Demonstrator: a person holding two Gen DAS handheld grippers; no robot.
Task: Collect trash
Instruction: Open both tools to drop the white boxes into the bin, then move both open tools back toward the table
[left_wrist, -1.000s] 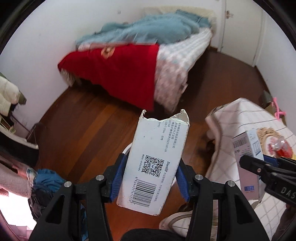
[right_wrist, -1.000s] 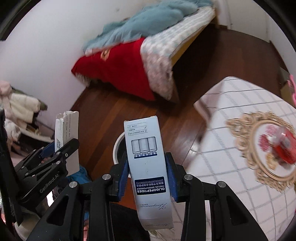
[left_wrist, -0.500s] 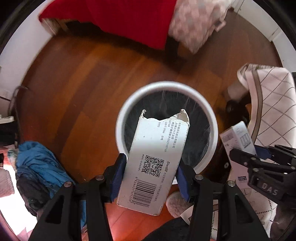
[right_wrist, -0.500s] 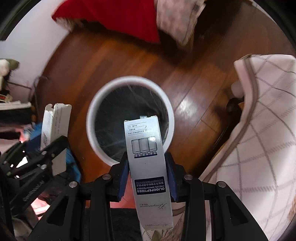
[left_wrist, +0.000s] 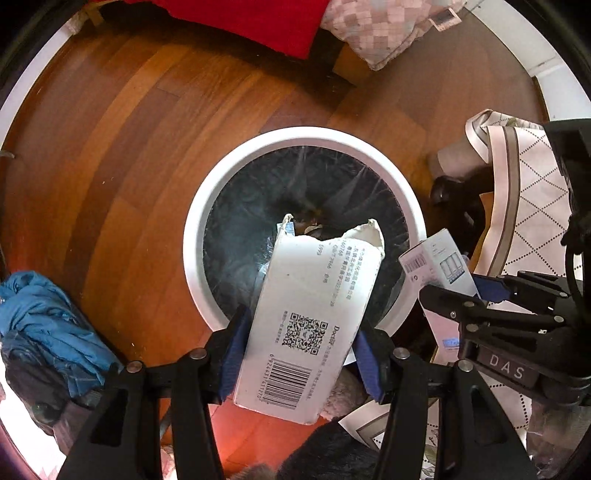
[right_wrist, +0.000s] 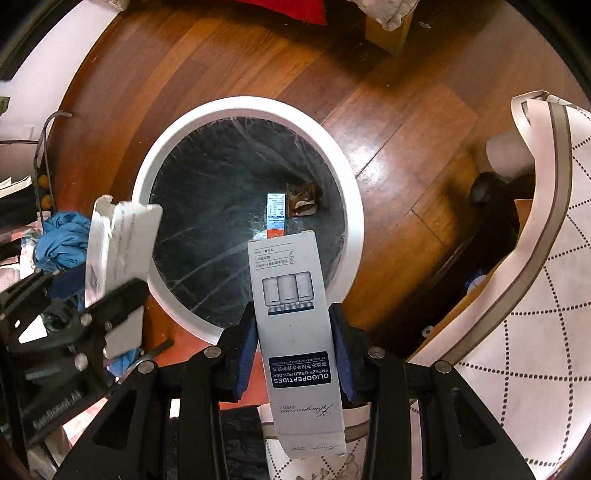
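Note:
My left gripper (left_wrist: 301, 350) is shut on a torn white carton (left_wrist: 306, 325) with a QR code and barcode, held over the near rim of a round white trash bin (left_wrist: 221, 184) lined with a dark bag. My right gripper (right_wrist: 295, 350) is shut on a tall pale-blue product box (right_wrist: 295, 317), also held over the bin (right_wrist: 166, 140). Each gripper shows in the other's view: the blue box (left_wrist: 439, 273) at right, the torn carton (right_wrist: 114, 251) at left. A small box and a brown wrapper (right_wrist: 301, 199) lie at the bin's bottom.
The bin stands on a wooden floor (left_wrist: 129, 129). A table with a patterned white cloth (right_wrist: 535, 314) is at right. A blue cloth heap (left_wrist: 48, 325) lies at left. A bed with a red cover (left_wrist: 258, 22) is at the far side.
Both grippers tipped from looking across the room at the bed down to above the bin, then moved closer to it. Both boxes stay gripped.

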